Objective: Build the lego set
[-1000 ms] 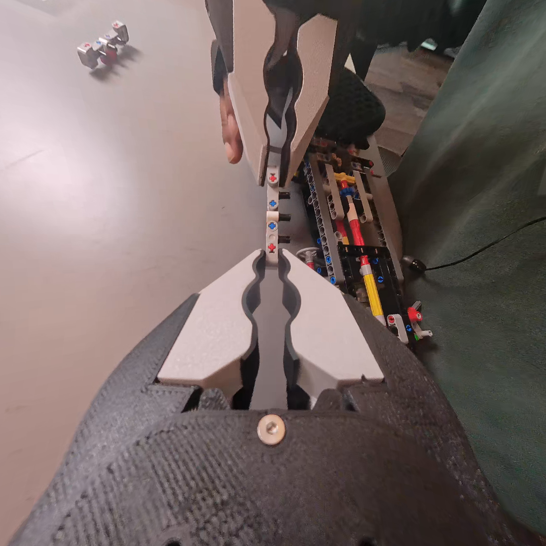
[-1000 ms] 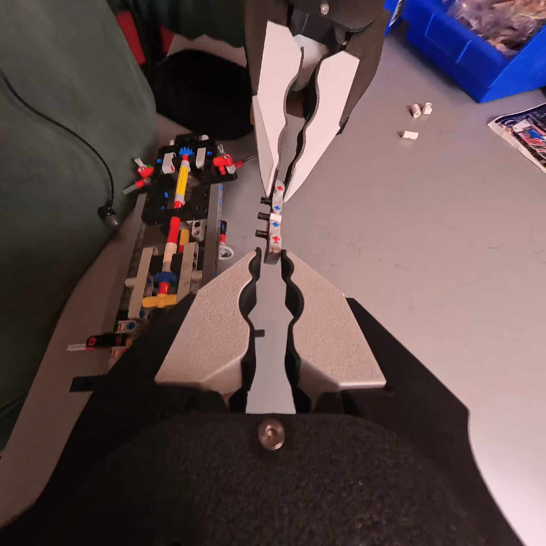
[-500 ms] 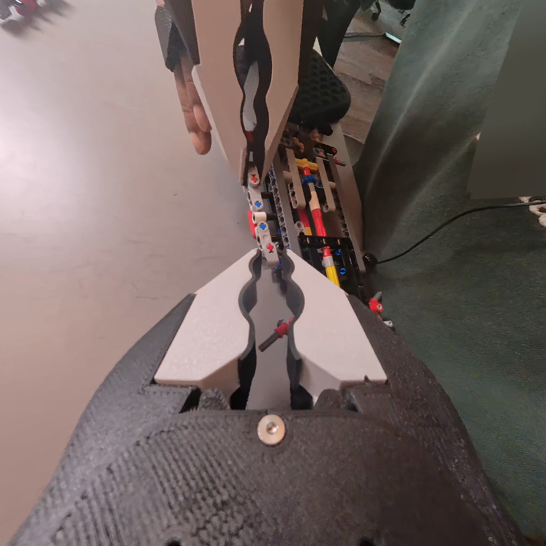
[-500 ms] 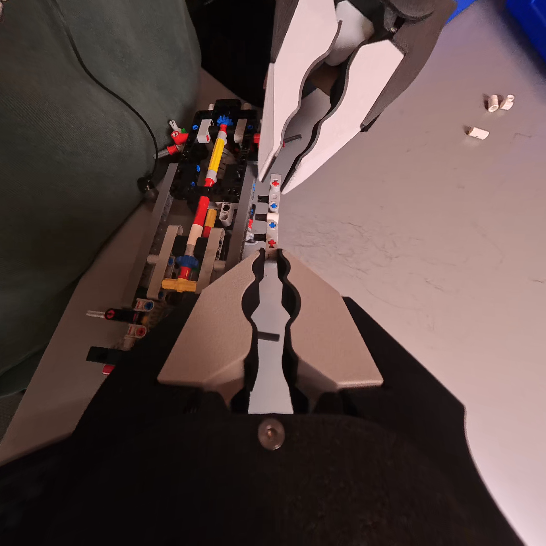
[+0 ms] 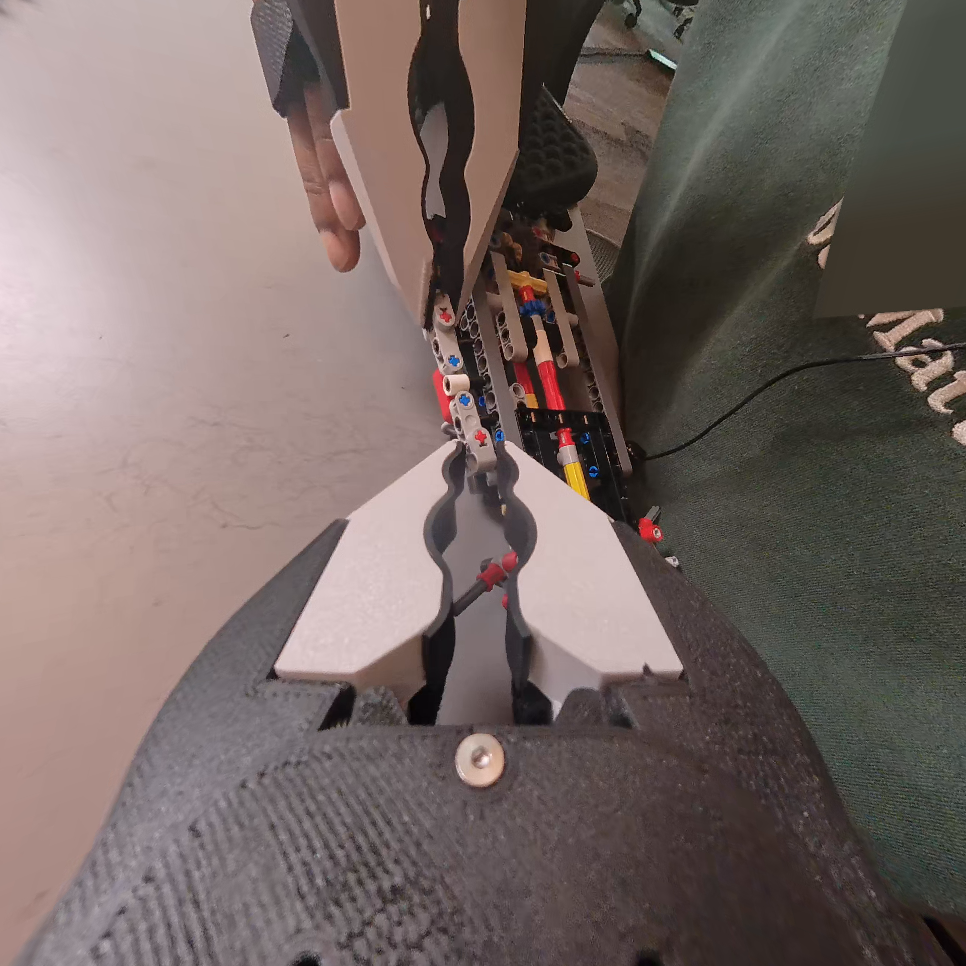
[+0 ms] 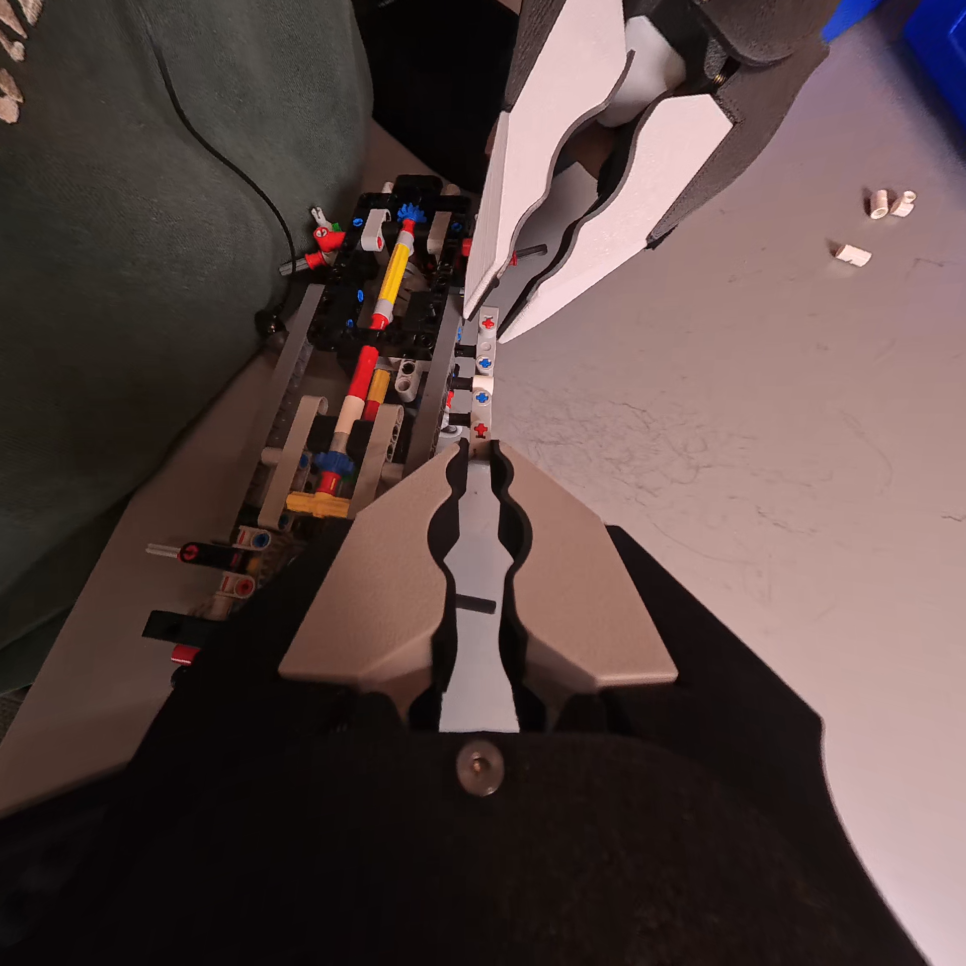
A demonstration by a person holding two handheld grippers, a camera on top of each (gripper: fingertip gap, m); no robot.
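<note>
Both tongs pinch one grey beam assy, left gripper on one end & right gripper on the other, held right beside the chassis side rail; judging next: line up black pins w/ holes, press in

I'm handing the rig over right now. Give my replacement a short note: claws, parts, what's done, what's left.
Left claw: shut on one end of the grey beam.
Right claw: shut on the beam's other end.
The beam, with black pins on its side, is held level against the long side of the chassis at the table edge.
Done: beam lined up alongside the chassis.
Left: pins look not fully seated; press in, then release. Three small pale parts lie loose on the table.
</note>
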